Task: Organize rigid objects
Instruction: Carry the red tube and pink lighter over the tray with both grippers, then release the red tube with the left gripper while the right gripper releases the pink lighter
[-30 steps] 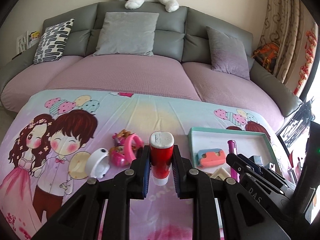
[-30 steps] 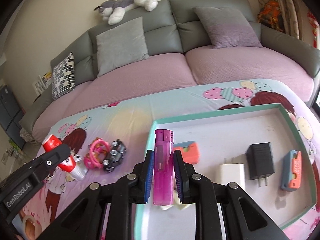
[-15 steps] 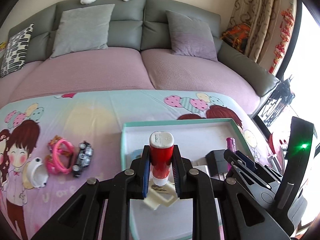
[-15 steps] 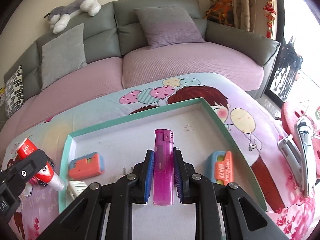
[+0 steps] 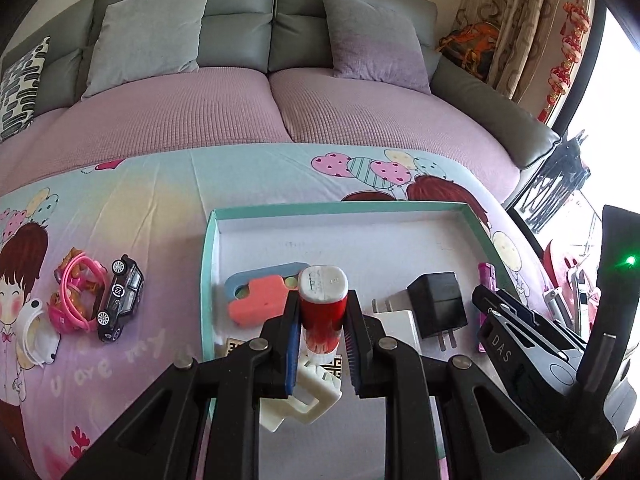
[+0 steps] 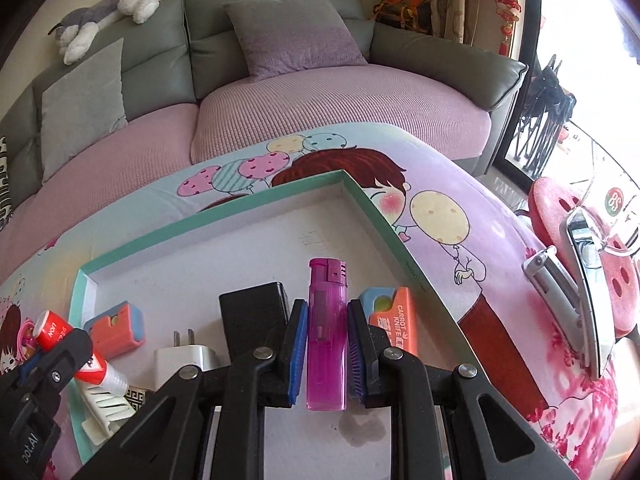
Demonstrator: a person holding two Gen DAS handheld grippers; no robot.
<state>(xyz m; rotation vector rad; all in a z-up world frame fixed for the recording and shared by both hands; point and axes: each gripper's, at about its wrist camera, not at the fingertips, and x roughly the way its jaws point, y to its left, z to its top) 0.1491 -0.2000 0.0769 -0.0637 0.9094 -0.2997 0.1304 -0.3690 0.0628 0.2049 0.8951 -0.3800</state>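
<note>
Left wrist view showed the biggest change: a second earlier the left gripper (image 5: 322, 312), clamped on the red tube (image 5: 321, 310), had the toys on the cloth ahead; now the teal tray (image 5: 208, 280) lay beneath it. Likewise the right gripper (image 6: 326, 332), jaws tight on the pink lighter (image 6: 326, 336), had travelled to the tray's right half. Both items looked ready to set down. Inside lay a black charger (image 5: 438, 304), white plug (image 5: 400, 322), orange cutter (image 5: 258, 304) and white clip (image 5: 300, 400) below the left jaws.

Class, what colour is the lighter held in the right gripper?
Translucent pink-purple lighter, clearest in the right wrist view.
</note>
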